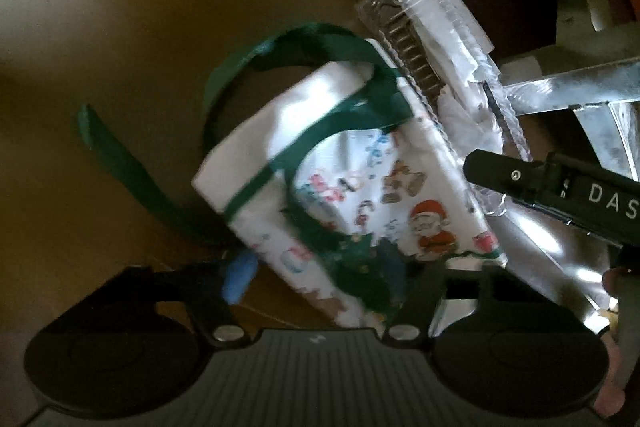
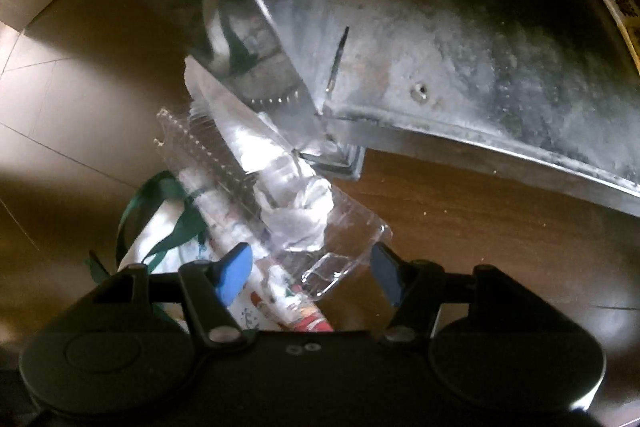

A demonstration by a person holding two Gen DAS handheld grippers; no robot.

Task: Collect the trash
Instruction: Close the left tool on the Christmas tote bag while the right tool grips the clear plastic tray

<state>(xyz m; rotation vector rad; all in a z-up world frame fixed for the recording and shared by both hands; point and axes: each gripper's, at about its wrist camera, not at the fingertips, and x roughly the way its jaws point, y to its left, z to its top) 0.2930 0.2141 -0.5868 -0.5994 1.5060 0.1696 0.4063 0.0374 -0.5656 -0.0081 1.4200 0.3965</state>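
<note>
One white Christmas-print gift bag (image 1: 352, 195) with green ribbon handles (image 1: 256, 67), crumpled.

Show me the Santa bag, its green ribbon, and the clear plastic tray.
Santa bag (image 1: 360, 187), left wrist view, on its printed white side.
Green ribbon (image 1: 248, 61), left wrist view, on the looped handle above the bag.
Clear plastic tray (image 2: 340, 263), right wrist view, on its near corner between the open blue pads.

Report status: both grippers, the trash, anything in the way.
Left gripper astride the Christmas-print bag, grip unconfirmed. Right gripper open over the clear plastic tray with crumpled tissue. Metal table leg stands close behind the pile.
</note>
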